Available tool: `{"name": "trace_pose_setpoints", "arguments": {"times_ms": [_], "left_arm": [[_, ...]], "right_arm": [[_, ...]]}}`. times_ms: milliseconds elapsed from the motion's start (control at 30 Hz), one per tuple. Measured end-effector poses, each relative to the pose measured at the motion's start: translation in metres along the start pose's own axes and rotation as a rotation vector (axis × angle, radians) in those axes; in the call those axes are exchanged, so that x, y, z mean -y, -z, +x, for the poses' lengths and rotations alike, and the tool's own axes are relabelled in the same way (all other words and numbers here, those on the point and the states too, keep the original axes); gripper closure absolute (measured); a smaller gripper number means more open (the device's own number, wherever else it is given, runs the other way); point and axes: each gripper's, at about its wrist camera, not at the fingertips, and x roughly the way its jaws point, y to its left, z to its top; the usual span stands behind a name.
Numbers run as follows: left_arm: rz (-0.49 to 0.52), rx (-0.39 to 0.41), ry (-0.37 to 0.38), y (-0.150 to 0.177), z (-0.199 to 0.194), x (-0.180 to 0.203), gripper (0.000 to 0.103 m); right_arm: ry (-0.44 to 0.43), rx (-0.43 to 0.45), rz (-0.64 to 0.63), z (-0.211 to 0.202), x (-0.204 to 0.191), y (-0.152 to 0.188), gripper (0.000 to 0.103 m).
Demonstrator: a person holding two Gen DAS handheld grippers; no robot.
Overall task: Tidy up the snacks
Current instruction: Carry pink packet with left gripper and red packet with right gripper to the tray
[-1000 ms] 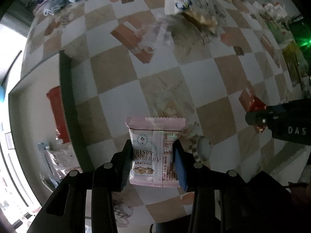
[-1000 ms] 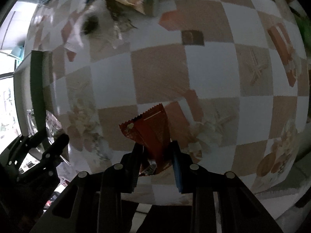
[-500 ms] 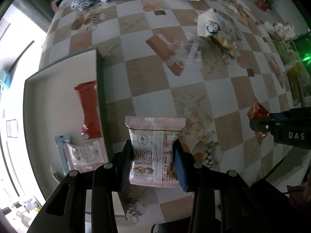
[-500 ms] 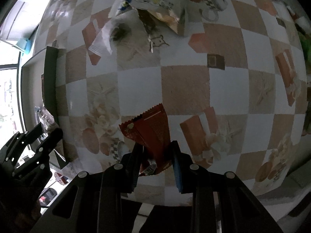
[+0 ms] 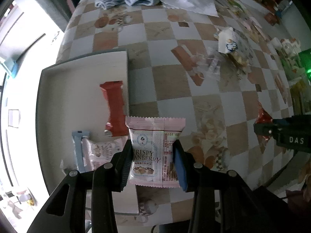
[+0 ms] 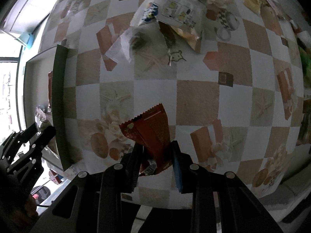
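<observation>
1. Pink-and-white foil, the cranberry packet (image 5: 154,151) hangs clamped between the fingers of the left tool (image 5: 153,155), held by its lower half with the top free. It hangs above the right rim of the grey tray (image 5: 77,81), partly over the checkered table (image 5: 171,81).
2. Let go here, it could catch the rim and tip out onto the table; the packet needs to be further over the tray floor first.
3. Inside the tray, a red bar (image 5: 114,108) and a pale pink packet (image 5: 101,153) lie close to that rim, so a drop there may land on them and slide.
4. The right tool (image 6: 155,155) pinches a red snack packet (image 6: 149,130) narrowly at one end; the packet stands crooked above the table, well right of the tray, and could twist loose in transit.
5. Both tools head for one tray, so they may bump over it.
6. Other wrappers (image 6: 175,19) remain scattered toward the far edge.
</observation>
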Motion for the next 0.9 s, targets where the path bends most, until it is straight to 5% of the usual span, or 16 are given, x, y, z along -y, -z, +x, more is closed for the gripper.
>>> {"name": "trace_pose_setpoints", "arguments": {"times_ms": [900], "left_arm": [[-0.260,0.040,-0.053,0.022,-0.011,-0.083,0.059]], "right_arm": [[0.041,0.074,-0.179,-0.022,-0.067,-0.021,0.072]]}}
